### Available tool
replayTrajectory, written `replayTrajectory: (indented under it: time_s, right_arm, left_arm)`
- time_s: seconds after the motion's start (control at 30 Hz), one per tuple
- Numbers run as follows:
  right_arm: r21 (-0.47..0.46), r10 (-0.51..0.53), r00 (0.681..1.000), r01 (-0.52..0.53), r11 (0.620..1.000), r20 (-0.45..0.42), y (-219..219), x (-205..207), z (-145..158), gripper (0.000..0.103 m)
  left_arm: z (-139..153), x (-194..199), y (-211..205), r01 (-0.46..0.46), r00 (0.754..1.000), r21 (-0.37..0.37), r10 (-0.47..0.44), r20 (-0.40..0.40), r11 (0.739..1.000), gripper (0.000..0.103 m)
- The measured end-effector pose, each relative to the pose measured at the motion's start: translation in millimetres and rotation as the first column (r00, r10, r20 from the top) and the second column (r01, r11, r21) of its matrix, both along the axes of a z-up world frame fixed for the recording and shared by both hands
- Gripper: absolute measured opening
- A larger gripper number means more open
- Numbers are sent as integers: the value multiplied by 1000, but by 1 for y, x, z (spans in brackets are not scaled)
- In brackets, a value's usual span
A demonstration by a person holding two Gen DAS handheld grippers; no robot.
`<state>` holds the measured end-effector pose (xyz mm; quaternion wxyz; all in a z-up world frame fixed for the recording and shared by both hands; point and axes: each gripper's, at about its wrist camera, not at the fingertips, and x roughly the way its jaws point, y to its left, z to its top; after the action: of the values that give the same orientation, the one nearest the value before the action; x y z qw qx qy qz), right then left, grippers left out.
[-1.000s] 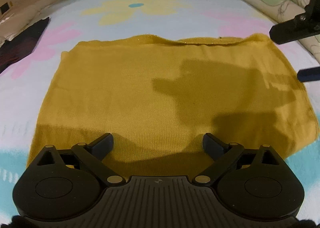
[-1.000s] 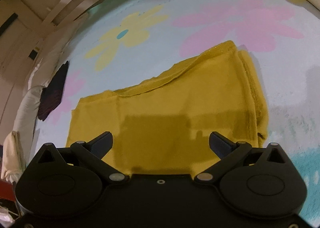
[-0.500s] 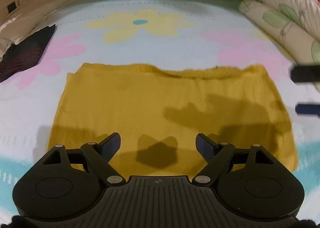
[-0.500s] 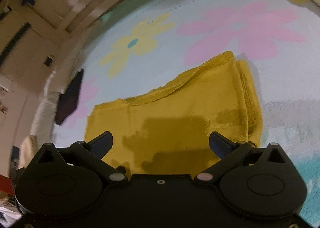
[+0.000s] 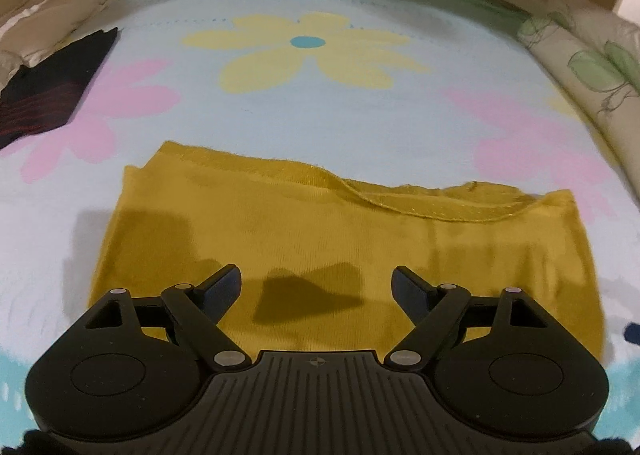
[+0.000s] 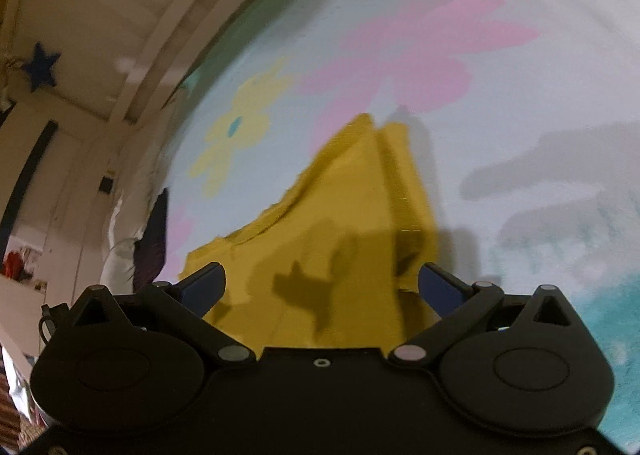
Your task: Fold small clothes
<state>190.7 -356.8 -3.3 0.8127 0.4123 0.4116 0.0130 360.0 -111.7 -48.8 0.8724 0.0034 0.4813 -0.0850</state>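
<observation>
Left wrist view: the left tool sits at the bottom of the frame with its two fingers spread wide and nothing between them. Just beyond its tips lies the mustard-yellow garment, spread flat across the middle of the frame on a flower-print bed sheet. The garment's far hem is rippled and partly turned over toward the right. A dark cloth with red lines lies at the left edge, well apart from the garment, and a leaf-print pillow rests at the upper right.

In the right wrist view, which is blurred, the right tool is likewise wide apart and grips nothing. The garment fills the centre of the frame, its folded right edge running from upper centre down toward the right fingertip. A blue star hangs on the wall at upper left.
</observation>
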Motion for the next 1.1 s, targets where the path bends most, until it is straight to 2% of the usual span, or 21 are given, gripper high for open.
replayTrajectory:
  time_s: [0.33, 0.43, 0.5, 0.63, 0.83, 1.0, 1.1]
  right_arm:
    - [-47, 4, 998, -7, 999, -64, -5, 9, -14, 103]
    - [-35, -17, 998, 15, 999, -60, -12, 9, -16, 103]
    - [-22, -18, 998, 16, 1000, -52, -14, 10, -16, 103]
    - [-13, 11, 999, -11, 1000, -37, -19, 13, -17, 103]
    - [32, -32, 999, 33, 999, -36, -31, 6, -23, 103]
    - [75, -37, 998, 41, 996, -44, -30, 5, -34, 103]
    - [81, -22, 999, 24, 996, -29, -26, 8, -34, 103]
  left_arm:
    - [-29, 62, -47, 55, 998, 65, -54, -19, 996, 82]
    - [-30, 81, -49, 13, 1000, 67, -11, -29, 998, 82]
    - [-21, 84, -43, -23, 1000, 22, 24, -11, 999, 81]
    - [1, 65, -31, 14, 999, -36, -13, 32, 999, 81]
    - [15, 9, -5, 57, 996, -9, -56, 67, 998, 81]
    - [9, -15, 19, 4, 999, -33, -3, 52, 999, 81]
    - [3, -3, 20, -9, 1000, -31, 9, -6, 999, 81]
